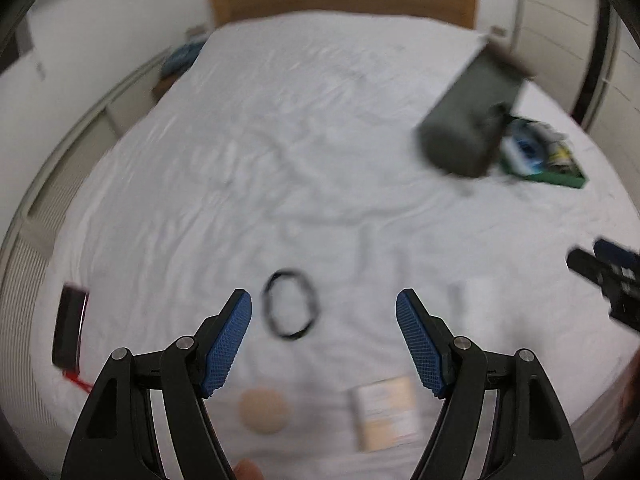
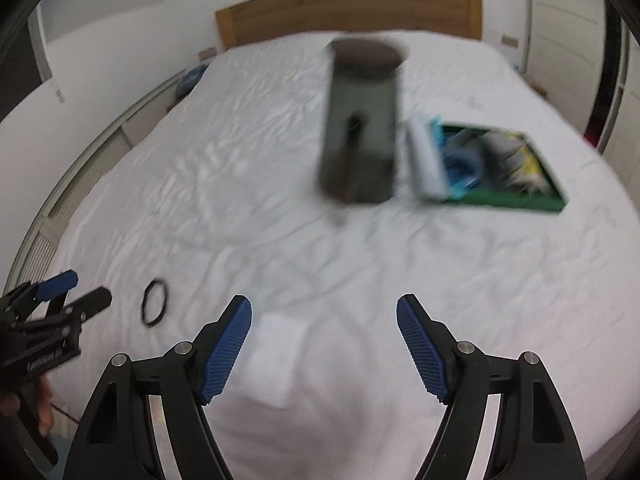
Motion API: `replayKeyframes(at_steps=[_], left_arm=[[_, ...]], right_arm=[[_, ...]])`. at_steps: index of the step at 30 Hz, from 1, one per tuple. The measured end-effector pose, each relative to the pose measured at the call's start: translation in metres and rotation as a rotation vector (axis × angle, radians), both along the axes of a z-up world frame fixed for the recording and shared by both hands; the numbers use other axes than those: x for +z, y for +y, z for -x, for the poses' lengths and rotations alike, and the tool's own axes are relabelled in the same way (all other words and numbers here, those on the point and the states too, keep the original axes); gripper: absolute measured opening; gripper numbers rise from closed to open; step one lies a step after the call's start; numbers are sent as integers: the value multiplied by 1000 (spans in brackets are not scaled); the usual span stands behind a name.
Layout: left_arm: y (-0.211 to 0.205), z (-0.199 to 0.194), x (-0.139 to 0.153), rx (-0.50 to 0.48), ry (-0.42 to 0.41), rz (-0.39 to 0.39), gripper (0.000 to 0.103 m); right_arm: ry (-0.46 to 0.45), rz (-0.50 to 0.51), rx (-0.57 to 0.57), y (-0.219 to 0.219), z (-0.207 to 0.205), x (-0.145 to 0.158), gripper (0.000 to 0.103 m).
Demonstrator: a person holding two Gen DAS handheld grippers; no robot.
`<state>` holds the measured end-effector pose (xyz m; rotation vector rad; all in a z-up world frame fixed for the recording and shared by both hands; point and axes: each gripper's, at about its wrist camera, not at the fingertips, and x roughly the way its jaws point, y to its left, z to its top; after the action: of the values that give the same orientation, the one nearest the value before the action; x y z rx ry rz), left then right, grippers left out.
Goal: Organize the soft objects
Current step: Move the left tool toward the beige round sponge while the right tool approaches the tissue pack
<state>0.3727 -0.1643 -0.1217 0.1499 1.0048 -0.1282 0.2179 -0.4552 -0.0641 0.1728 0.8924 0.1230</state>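
Near the bed's foot edge: hair tie, round pad, folded white cloth, all still loose. Farther up, dark bin beside green tray. Left gripper and right gripper gaping, holding nothing; sorting apparently barely begun.

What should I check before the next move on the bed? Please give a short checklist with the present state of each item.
1. Left gripper open and empty: ok.
2. Right gripper open and empty: ok.
3. Black hair tie lies free on the white sheet, touching nothing: ok.
4. Dark upright container stands beside the green tray: ok.
5. Round beige pad and folded white cloth within reach: cannot tell.
6. Picture sharp enough to aim: not ok, both views are blurred.
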Motion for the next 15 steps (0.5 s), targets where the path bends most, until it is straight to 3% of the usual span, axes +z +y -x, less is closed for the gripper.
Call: replayKeyframes(at_steps=[6,15], left_arm=[[42,-12,-35,49,40,28,69],[81,12,-57,34,101,5,69]], right_arm=[[60,-5,7,49,-21,-43,76],[102,-5,114,104,-11,-69,76]])
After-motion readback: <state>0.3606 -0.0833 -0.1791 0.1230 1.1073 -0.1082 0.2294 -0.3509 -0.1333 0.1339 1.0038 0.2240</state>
